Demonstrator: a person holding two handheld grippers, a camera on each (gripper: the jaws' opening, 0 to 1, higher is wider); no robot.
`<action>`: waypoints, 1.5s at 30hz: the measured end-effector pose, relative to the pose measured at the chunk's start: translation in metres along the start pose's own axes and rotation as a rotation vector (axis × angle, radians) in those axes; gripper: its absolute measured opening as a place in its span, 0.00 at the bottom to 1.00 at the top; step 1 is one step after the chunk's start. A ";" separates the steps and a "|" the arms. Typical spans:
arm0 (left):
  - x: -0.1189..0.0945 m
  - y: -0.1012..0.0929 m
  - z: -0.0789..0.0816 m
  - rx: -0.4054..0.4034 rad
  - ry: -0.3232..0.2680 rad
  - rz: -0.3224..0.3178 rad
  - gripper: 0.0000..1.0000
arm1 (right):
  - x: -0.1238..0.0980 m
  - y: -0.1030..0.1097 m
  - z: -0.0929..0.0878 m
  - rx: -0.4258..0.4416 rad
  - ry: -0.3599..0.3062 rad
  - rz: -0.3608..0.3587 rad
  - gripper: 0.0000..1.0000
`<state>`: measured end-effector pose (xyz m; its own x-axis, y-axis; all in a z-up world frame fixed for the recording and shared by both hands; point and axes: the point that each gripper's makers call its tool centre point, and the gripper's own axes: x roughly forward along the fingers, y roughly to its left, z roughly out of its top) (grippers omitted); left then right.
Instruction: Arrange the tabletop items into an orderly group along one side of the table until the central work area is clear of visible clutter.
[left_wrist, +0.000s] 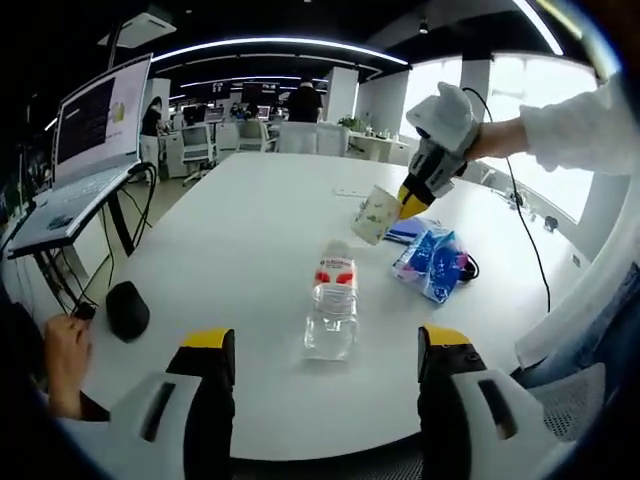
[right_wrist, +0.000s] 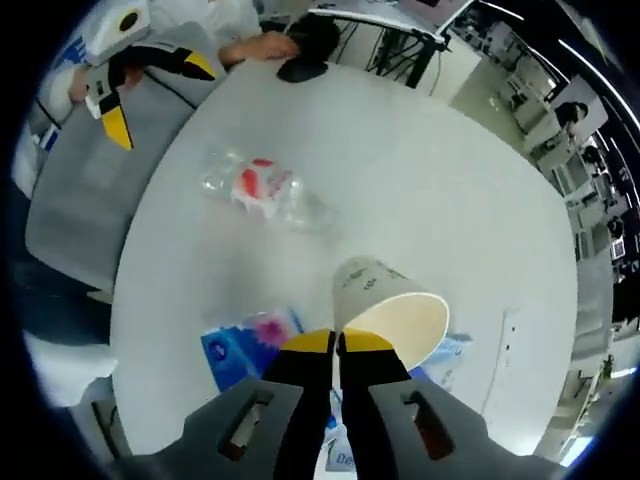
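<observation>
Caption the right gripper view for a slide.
Right tongs pinch the rim of a paper cup above the white table, plastic bottle lying beyond.

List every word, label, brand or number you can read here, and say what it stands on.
None reads clearly.
Water bottle: red label with white print, too blurred to read.
Paper cup, held in the right gripper: faint green pattern, no legible words.
Blue packet: print too small to read.
Laptop screen: text too small to read.
Blue item below the cup: partial letters, cut off and unreadable.
</observation>
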<state>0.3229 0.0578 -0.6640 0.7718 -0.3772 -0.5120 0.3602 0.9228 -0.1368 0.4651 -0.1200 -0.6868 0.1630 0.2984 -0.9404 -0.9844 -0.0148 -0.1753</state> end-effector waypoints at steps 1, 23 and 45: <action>0.000 0.000 0.000 -0.001 0.000 0.001 0.76 | 0.000 0.000 -0.001 -0.001 0.006 0.003 0.00; 0.001 -0.003 0.000 -0.005 0.000 -0.005 0.76 | 0.002 0.003 -0.017 -0.448 0.220 -0.018 0.00; -0.001 0.002 0.002 -0.019 -0.016 0.006 0.76 | 0.018 0.018 -0.034 -0.744 0.390 -0.013 0.00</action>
<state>0.3240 0.0594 -0.6624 0.7822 -0.3723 -0.4996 0.3454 0.9264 -0.1497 0.4531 -0.1472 -0.7170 0.3200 -0.0458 -0.9463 -0.7040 -0.6799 -0.2052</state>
